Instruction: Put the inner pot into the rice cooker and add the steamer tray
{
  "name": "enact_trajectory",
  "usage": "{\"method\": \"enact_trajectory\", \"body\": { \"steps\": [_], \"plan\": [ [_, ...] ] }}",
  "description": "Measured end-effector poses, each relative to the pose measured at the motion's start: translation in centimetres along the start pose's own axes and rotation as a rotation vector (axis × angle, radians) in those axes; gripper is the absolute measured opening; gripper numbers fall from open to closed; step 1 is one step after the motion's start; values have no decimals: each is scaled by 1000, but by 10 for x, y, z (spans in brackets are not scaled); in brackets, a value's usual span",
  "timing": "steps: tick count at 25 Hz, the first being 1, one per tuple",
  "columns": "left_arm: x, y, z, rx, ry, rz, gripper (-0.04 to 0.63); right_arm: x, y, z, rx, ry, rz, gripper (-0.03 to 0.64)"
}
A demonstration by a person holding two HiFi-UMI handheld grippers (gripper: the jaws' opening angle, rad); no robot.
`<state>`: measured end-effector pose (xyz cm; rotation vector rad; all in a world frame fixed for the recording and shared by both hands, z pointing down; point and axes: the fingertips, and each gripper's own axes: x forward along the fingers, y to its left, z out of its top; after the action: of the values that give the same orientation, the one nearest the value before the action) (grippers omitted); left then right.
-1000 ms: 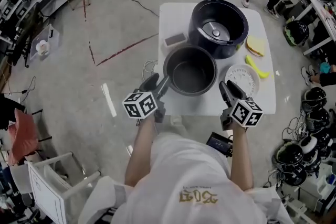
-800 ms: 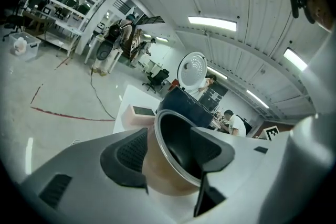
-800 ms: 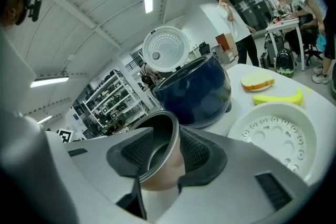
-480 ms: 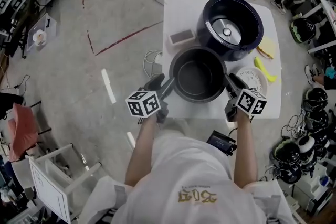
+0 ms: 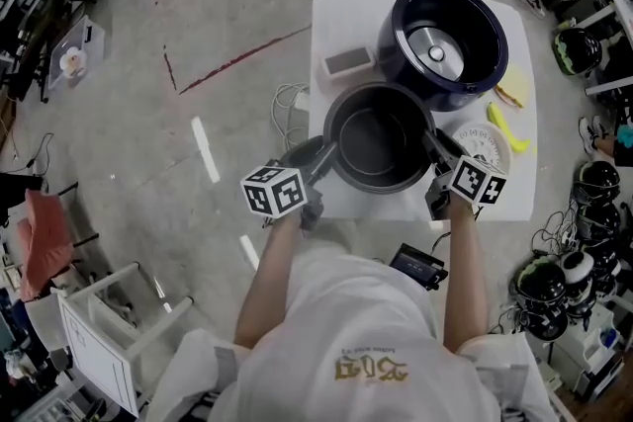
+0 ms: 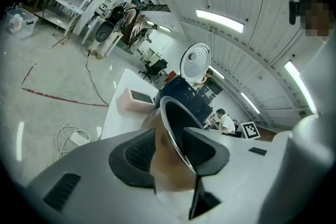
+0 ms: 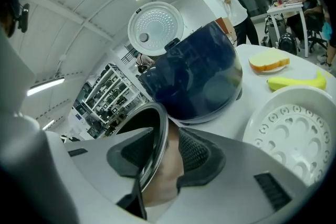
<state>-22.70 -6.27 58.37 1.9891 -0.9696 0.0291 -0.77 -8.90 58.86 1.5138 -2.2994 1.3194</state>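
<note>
The left gripper's [image 6: 169,153] jaws, just closing, clamp the inner pot [image 6: 166,126] wall (one pad inside it); the rice cooker [image 6: 185,96] stands beyond.

A small pink box [image 5: 348,62] is sitting near the white table's [image 5: 336,10] left edge. A bread slice [image 7: 268,63] and a banana [image 7: 296,83] are lying close together by its right edge. A white power strip [image 5: 289,104] is lying on the floor beside the table; black helmets [image 5: 546,294] are sitting farther right.
</note>
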Motion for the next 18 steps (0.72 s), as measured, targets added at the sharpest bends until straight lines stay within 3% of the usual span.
{"method": "enact_trajectory", "body": {
  "steps": [4,6,18],
  "plan": [
    [5,-3,2,10,0,-2,141,2,0,2,26,-4,22,136],
    [7,-5,1,16,11,-1,117,2,1,1,31,-3,42,83],
    [3,-4,0,-24,24,-5,89,-1,5,-1,16,-2,18,74]
  ]
}}
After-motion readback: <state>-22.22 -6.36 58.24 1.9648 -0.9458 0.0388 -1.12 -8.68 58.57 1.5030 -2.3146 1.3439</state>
